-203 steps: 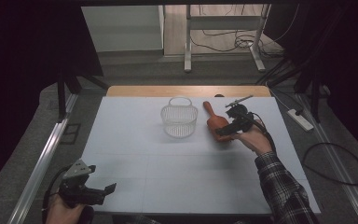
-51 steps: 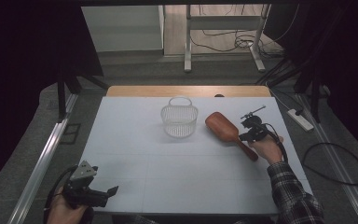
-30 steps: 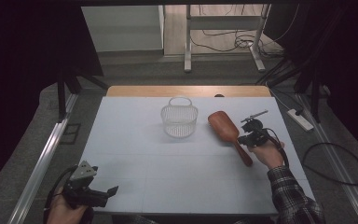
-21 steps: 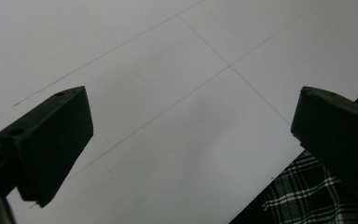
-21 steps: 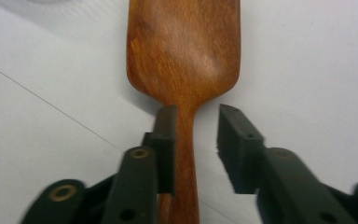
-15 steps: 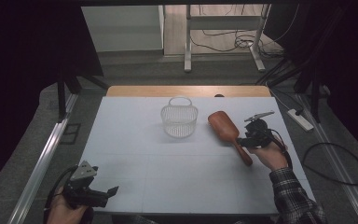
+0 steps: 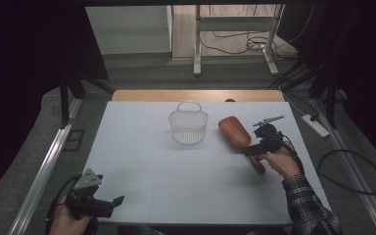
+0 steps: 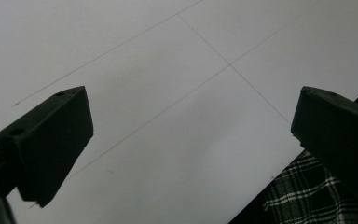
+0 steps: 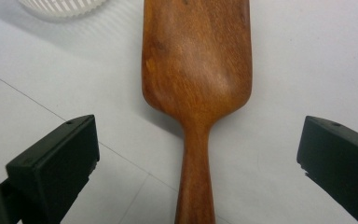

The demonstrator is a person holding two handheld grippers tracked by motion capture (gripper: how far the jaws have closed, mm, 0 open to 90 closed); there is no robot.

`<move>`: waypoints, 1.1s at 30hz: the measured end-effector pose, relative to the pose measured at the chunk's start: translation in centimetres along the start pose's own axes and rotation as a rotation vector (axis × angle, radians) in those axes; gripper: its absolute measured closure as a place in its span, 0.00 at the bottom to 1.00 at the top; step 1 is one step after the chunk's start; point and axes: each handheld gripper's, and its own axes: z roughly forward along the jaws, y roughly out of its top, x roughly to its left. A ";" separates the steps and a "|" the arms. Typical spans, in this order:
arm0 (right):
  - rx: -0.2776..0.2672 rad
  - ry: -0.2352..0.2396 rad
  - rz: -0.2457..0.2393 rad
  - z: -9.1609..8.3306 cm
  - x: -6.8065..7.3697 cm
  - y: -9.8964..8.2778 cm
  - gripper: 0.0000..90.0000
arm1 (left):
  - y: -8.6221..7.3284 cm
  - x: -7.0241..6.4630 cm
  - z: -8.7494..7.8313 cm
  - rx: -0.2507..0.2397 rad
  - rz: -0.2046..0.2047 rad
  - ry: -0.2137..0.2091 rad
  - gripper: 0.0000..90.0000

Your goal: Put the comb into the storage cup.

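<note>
A brown wooden paddle [image 7: 234, 133] lies flat on the white table [image 7: 142, 147], its broad head toward the basket and its handle pointing to the near right. My right gripper [image 7: 250, 151] hovers over the handle; its jaws have just been opening. In the right gripper view the paddle [image 9: 196, 70] runs up between the wide-apart jaws of the right gripper [image 9: 198, 154], and neither pad touches it. A white slatted basket [image 7: 188, 127] stands left of the paddle, its edge [image 9: 65, 7] at the top left. My left gripper [image 7: 112, 201] rests open at the near left corner, nothing between its jaws [image 8: 191, 135].
A power strip [image 7: 316, 125] and a looped cable [image 7: 352, 171] lie on the floor to the right. A metal rail [image 7: 44, 166] runs along the table's left side. White desk legs [image 7: 196, 44] stand beyond the far edge. A plaid sleeve [image 8: 303, 196] shows by the table's near edge.
The right gripper's jaws have spread apart from the paddle's handle, leaving it on the table. Earlier it carried the paddle from beside the basket to the right. The left gripper stayed put.
</note>
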 end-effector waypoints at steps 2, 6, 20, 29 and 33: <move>0.001 0.010 -0.005 0.1 0.1 0.1 0.00 | 0.0 0.0 0.0 0.000 0.000 0.000 0.00; 0.006 0.016 0.000 0.3 0.1 0.2 0.00 | 0.0 0.0 0.0 0.000 -0.001 -0.002 0.00; 0.099 0.000 -0.010 2.6 0.4 0.1 0.00 | 0.0 0.0 0.0 0.000 0.003 -0.003 0.00; 0.158 -0.035 -0.025 3.9 0.3 -0.3 0.00 | 0.0 0.0 0.0 -0.001 0.003 -0.007 0.00; 0.174 -0.027 -0.019 4.4 0.1 -0.4 0.00 | 0.0 0.0 0.0 0.000 0.004 -0.006 0.00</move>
